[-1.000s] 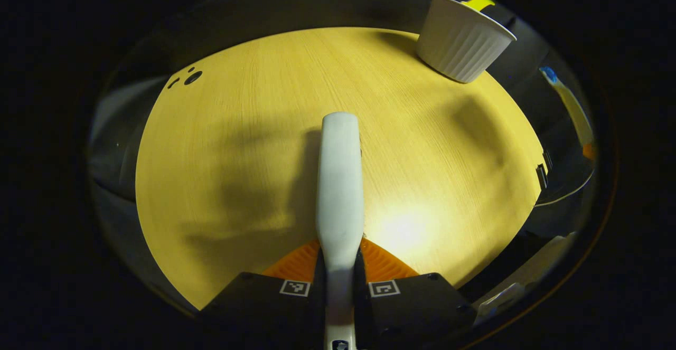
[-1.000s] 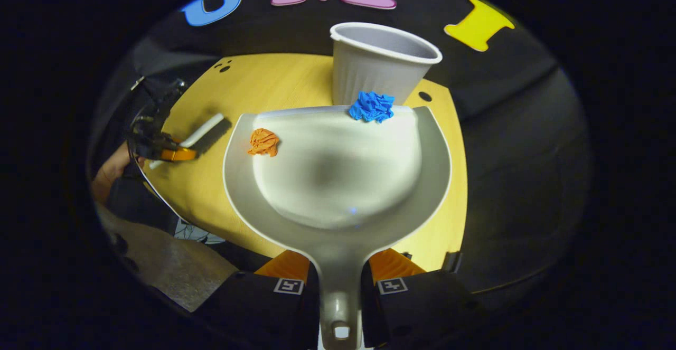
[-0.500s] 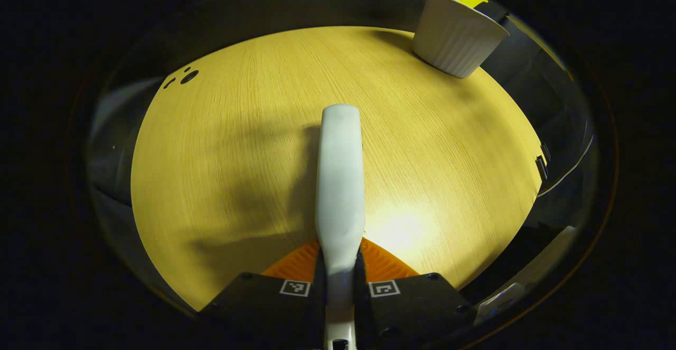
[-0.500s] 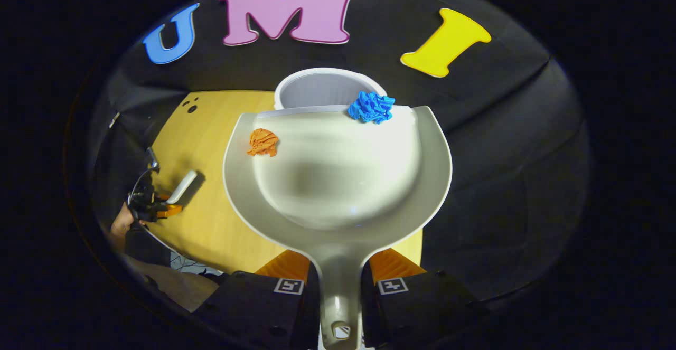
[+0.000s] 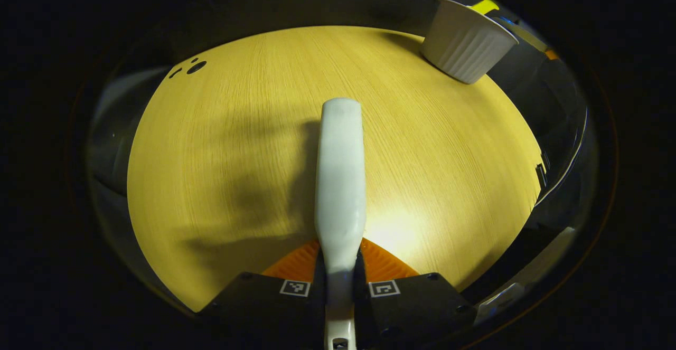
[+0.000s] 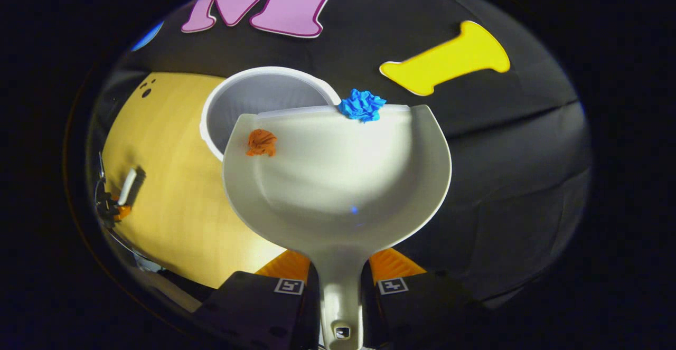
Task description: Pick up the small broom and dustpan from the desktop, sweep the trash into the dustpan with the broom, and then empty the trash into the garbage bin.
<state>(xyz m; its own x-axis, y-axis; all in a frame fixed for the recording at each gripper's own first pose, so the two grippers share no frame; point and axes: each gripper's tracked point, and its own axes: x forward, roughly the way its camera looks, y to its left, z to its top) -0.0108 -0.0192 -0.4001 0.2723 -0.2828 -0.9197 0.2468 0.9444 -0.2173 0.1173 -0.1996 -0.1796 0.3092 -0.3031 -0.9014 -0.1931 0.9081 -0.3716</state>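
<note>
While the dustpan (image 6: pixel 338 176) hangs in the air with its front lip over the rim of the garbage bin (image 6: pixel 248 94), two wads of trash sit in its scoop: a blue paper ball (image 6: pixel 361 105) right at the lip beside the bin's opening, and an orange paper ball (image 6: pixel 261 142) nearer the pan's left wall, a little back from the bin. The right gripper (image 6: pixel 339 278) pinches the dustpan's handle between both fingers. The bin stands at the far edge of the wooden desktop (image 6: pixel 169 191). Well away from the bin, across that desktop, the left gripper (image 5: pixel 339 273) is pressed onto the handle of the small broom (image 5: pixel 340 176), which points out over the bare wood. In the left gripper view the bin (image 5: pixel 467 41) sits far off at the table's far right corner.
</note>
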